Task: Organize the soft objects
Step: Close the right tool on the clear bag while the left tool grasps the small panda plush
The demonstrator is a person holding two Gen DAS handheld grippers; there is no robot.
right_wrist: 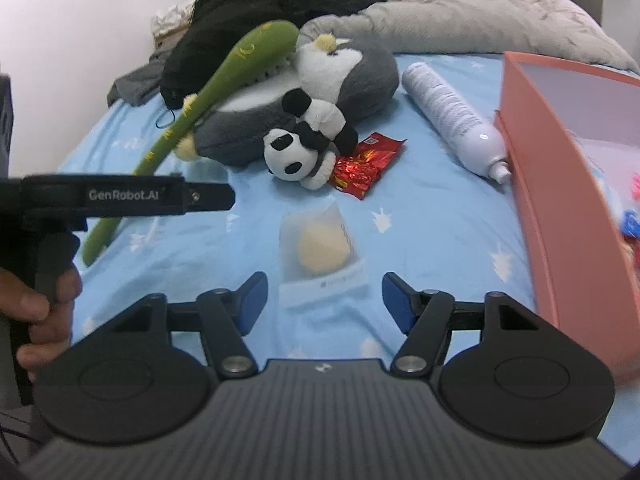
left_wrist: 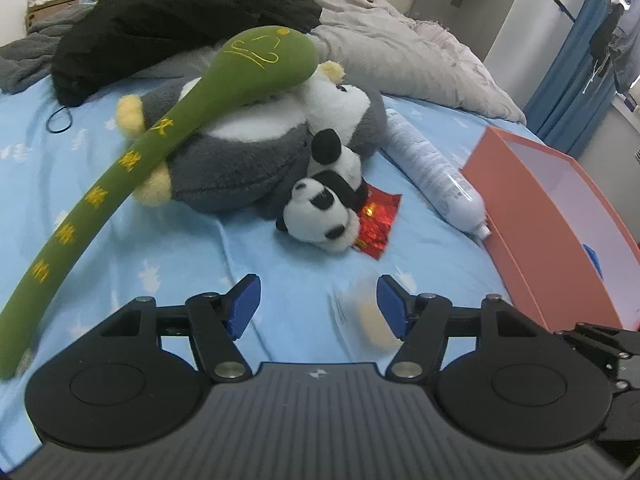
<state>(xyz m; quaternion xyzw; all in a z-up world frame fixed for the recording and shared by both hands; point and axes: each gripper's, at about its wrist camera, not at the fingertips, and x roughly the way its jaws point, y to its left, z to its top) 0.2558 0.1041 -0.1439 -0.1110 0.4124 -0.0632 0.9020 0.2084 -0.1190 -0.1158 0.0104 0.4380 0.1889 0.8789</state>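
Hovering with both the left tongs (left_wrist: 318,306) and right tongs (right_wrist: 324,302) wide apart and empty, sorting looks barely begun: panda plush (right_wrist: 304,148), penguin plush (right_wrist: 320,80) and green plush stick (left_wrist: 132,160) lie mid-frame on the bed (right_wrist: 440,220), outside the orange box (right_wrist: 560,200) at right.

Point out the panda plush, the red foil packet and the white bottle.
panda plush (right_wrist: 285,155): right wrist view, on its face.
red foil packet (right_wrist: 366,166): right wrist view, on its crinkled middle.
white bottle (left_wrist: 430,162): left wrist view, on its printed body.

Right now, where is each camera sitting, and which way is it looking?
Left wrist: on the left gripper, looking along its open fingers across the bed at the panda; no hand shows.
Right wrist: on the right gripper, facing the bagged bun; a hand shows.
Both see the panda and pink box.
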